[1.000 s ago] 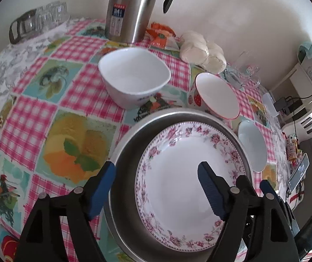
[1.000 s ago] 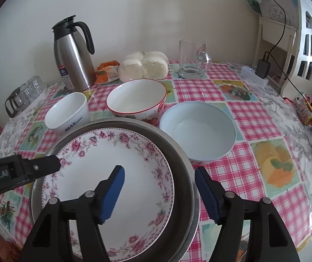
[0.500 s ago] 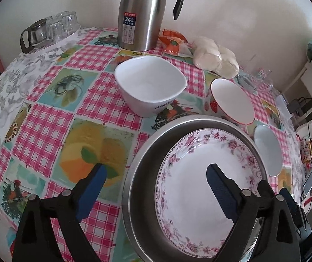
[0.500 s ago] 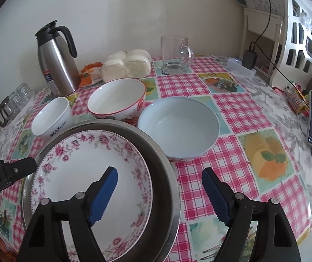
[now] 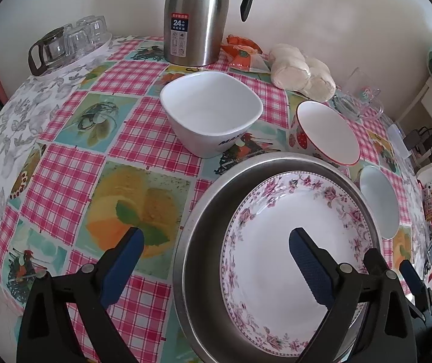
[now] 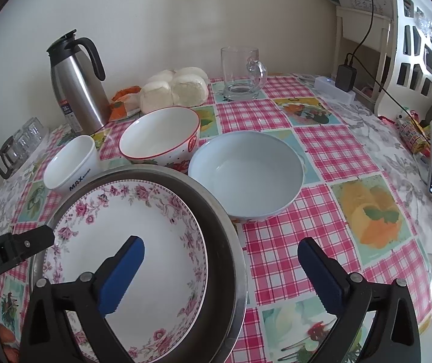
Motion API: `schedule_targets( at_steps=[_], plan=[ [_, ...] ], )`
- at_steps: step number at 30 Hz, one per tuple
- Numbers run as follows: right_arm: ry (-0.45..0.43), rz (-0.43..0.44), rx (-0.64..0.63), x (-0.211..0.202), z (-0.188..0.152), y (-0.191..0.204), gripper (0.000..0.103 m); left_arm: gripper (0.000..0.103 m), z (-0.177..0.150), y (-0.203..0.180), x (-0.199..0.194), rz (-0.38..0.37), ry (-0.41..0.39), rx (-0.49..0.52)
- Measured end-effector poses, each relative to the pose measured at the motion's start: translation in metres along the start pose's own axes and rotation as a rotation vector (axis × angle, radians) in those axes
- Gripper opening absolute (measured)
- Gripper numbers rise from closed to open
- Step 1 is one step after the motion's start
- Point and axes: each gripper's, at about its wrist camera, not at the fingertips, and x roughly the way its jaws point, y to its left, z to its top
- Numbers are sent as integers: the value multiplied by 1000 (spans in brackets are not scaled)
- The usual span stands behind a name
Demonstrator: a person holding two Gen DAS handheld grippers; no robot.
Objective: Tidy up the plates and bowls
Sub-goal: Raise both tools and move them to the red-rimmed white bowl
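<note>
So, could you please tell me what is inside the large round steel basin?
The steel basin holds one white plate with a pink floral rim. The basin's floor beneath the plate is covered.

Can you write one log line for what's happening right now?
left hand-held gripper: just opening, empty | right hand-held gripper: just opening, empty | floral plate: in metal pan

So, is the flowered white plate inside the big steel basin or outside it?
Inside. The flowered white plate lies in the big steel basin, whose rim shows all around it.
</note>
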Motion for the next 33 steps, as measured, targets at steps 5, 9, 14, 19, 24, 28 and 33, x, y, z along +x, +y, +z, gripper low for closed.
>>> schedule_targets(
  at_steps=[5, 9, 14, 19, 24, 28, 33],
  plan=[
    [-8, 2, 0, 0, 0, 0, 103, 97, 1, 0, -2, 8, -19, 3],
    [-13, 5, 11, -1, 1, -1, 103, 97, 3, -3, -7, -13, -47, 3],
    [-36, 15, 35, -8, 5, -4, 103, 97, 9, -10, -16, -58, -110, 6],
    [-59, 31, 83, -15, 13, -10, 103, 97, 23, -22, -25, -120, -175, 13],
    [-72, 31, 106, -20, 28, -15, 103, 97, 38, -37, -30, -174, -225, 18],
    [-68, 38, 91, -17, 40, -17, 103, 97, 52, -46, -29, -222, -232, 13],
    [-49, 17, 86, -7, 55, -21, 103, 97, 66, -50, -15, -279, -196, -11]
  ],
)
